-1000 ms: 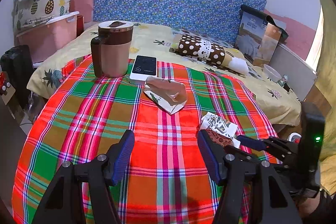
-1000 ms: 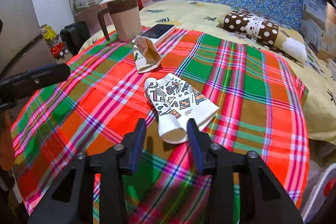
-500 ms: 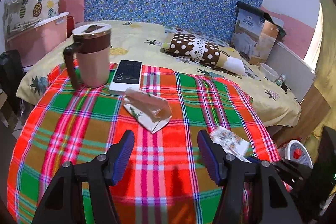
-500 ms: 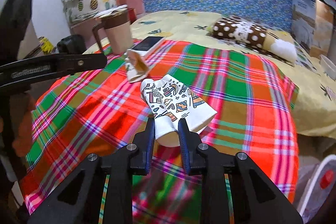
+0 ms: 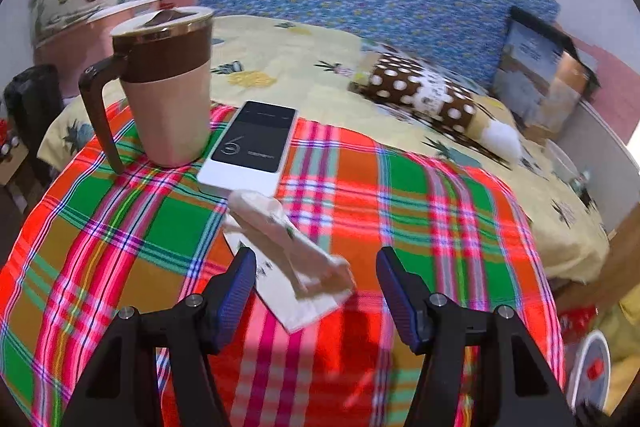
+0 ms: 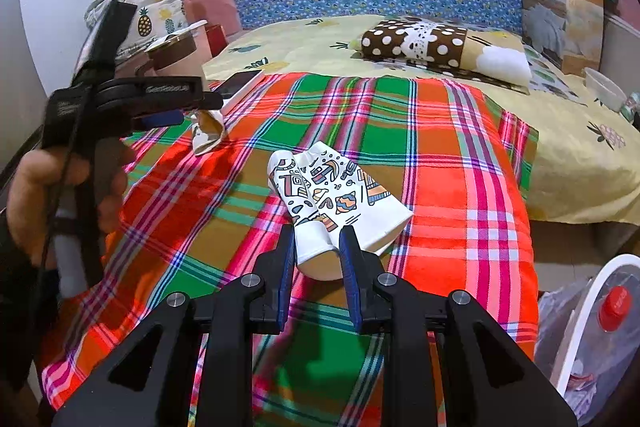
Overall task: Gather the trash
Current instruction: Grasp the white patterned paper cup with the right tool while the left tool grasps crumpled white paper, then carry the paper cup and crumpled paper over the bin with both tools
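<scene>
A crushed white paper cup with colourful drawings (image 6: 332, 195) lies on the plaid tablecloth (image 6: 440, 131). My right gripper (image 6: 318, 239) is shut on the cup's near end, with both pads pressing its sides. A crumpled beige-and-white paper wrapper (image 5: 288, 255) lies in front of a white phone-like device (image 5: 252, 143). My left gripper (image 5: 314, 259) stands wide open, with the near end of the wrapper between its fingers and no pad touching it. In the right wrist view a hand holds the left gripper (image 6: 192, 109) just above the wrapper (image 6: 208, 131).
A tan and brown lidded mug (image 5: 168, 95) stands beside the device at the table's far left. A bed with a polka-dot pillow (image 5: 420, 91) lies behind the table. A white-rimmed bin holding a bag and a red-capped bottle (image 6: 580, 307) sits low on the right.
The right jaws have narrowed onto the patterned cup. The left gripper has moved forward across the table, so the crumpled wrapper now lies between its open fingers and the mug looks nearer.
</scene>
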The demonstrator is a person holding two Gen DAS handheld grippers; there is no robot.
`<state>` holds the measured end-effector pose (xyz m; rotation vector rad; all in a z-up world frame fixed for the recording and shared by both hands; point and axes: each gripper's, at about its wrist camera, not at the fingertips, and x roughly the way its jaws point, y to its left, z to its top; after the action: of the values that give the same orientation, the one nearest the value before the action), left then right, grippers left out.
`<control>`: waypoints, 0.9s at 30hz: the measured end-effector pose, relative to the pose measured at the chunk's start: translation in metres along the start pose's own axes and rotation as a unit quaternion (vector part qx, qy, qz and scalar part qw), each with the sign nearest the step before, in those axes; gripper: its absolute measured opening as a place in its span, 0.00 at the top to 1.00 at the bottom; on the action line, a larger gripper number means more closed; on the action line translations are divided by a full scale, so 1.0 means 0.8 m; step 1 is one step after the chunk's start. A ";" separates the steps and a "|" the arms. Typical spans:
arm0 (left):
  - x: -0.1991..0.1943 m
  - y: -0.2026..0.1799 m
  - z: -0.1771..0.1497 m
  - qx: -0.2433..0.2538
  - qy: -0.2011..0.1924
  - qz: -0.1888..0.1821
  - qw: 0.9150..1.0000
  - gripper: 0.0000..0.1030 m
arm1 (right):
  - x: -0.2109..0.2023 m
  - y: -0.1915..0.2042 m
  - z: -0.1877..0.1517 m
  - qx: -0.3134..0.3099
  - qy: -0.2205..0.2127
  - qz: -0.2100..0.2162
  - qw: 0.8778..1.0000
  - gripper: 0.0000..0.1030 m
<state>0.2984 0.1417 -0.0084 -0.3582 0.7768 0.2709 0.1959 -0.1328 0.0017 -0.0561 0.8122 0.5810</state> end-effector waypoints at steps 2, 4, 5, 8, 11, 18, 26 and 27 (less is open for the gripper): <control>0.010 0.005 0.003 -0.009 0.002 0.008 1.000 0.46 | 0.001 -0.004 -0.001 0.003 0.000 0.002 1.000 0.76; 0.014 0.005 0.003 0.000 0.006 0.016 1.000 0.74 | 0.000 -0.008 -0.002 0.007 -0.001 0.003 1.000 0.76; 0.016 0.006 0.003 0.003 0.010 0.020 1.000 0.80 | -0.001 -0.008 -0.002 0.008 -0.002 0.002 1.000 0.76; 0.008 0.008 -0.004 0.015 0.007 0.016 1.000 0.88 | -0.006 -0.009 -0.003 0.010 -0.008 0.002 1.000 0.76; -0.012 0.008 -0.013 0.029 -0.001 0.001 1.000 0.92 | -0.013 -0.008 -0.003 0.010 -0.015 0.000 1.000 0.76; -0.068 -0.007 -0.045 0.063 -0.011 -0.038 0.997 0.92 | -0.036 -0.007 -0.009 0.013 -0.029 -0.004 0.999 0.76; -0.129 -0.034 -0.091 0.086 -0.013 -0.080 0.993 0.92 | -0.068 -0.009 -0.020 0.020 -0.042 -0.018 0.999 0.76; -0.135 -0.037 -0.097 0.088 -0.012 -0.085 0.992 0.92 | -0.073 -0.009 -0.021 0.021 -0.044 -0.021 0.999 0.76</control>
<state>0.1865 0.0716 0.0246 -0.2521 0.7361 0.0450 0.1570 -0.1708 0.0295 -0.0084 0.7359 0.5228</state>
